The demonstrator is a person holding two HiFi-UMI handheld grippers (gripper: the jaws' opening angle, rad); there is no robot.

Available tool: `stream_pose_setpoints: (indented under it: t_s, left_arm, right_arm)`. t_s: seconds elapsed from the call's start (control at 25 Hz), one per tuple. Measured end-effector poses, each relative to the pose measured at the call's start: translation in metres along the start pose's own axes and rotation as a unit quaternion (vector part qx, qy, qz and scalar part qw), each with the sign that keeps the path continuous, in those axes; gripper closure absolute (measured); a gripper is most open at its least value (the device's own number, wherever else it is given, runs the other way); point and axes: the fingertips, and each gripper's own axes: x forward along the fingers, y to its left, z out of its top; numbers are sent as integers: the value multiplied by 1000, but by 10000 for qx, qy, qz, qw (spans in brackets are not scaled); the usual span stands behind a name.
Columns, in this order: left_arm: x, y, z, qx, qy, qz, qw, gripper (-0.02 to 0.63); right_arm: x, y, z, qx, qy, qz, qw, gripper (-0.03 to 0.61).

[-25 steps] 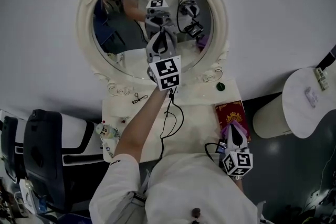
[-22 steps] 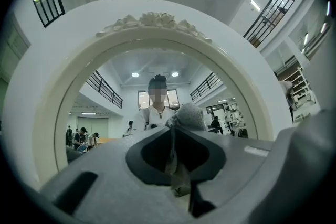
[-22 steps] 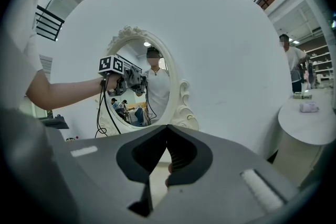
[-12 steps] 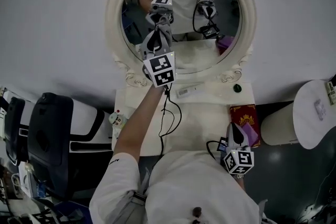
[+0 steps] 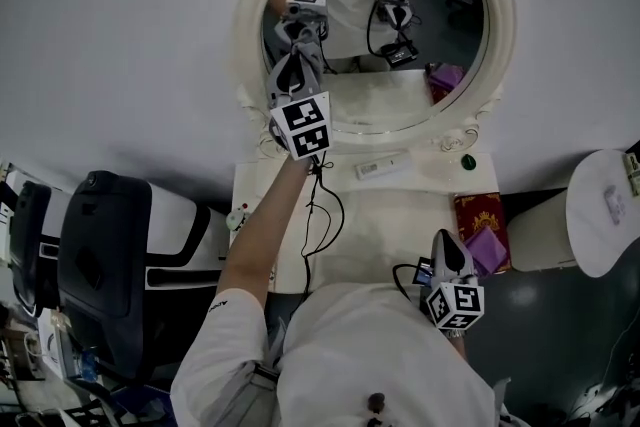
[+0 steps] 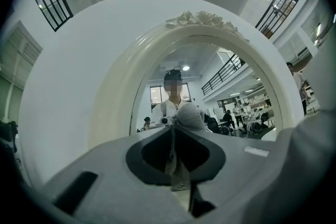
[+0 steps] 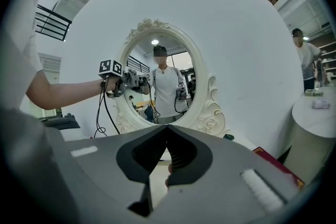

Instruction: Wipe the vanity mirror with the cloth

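An oval vanity mirror (image 5: 420,35) in an ornate cream frame (image 5: 252,65) stands at the back of a white vanity table (image 5: 400,210). My left gripper (image 5: 296,55) is raised to the glass near its left edge, shut on a grey cloth (image 5: 309,50) that touches the mirror. In the left gripper view the bunched cloth (image 6: 190,114) sticks out past the closed tips (image 6: 172,124), with the frame (image 6: 118,97) just ahead. My right gripper (image 5: 447,260) hangs low by the person's body, shut and holding nothing; its closed tips (image 7: 165,127) point toward the mirror (image 7: 163,78).
On the table lie a white stick-shaped item (image 5: 382,166), a small green object (image 5: 468,161), a red box (image 5: 478,211) and a purple item (image 5: 490,247). A black chair (image 5: 100,255) stands left. A round white table (image 5: 610,215) stands right. A cable (image 5: 318,215) trails from the left gripper.
My left gripper has slid the cloth from the lower middle of the glass toward its left edge. The head view shifted, so the mirror sits further right. The right gripper stayed put.
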Motion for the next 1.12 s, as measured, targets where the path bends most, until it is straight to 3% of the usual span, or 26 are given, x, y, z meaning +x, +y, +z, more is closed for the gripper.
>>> stream_pose_setpoints:
  t_s: [0.32,0.6,0.92,1.12]
  left_arm:
    - [-4,32,-6,-157,-20,68,9999,591]
    - [-3,34,-12,-18,-37,346,9994,592]
    - [-8,40,-20,399,138,990,9942,592]
    - [-25,25,-7,444,42,1318,9903,592]
  right_arm:
    - [-7,39,-14,55,55,-192,9998,571]
    - [-14,24,-20,177,74,-345,9992,571]
    - [1,-9,-9,-48,138,113,9998,571]
    - [16,-40,0,-27,242,585,9980,571]
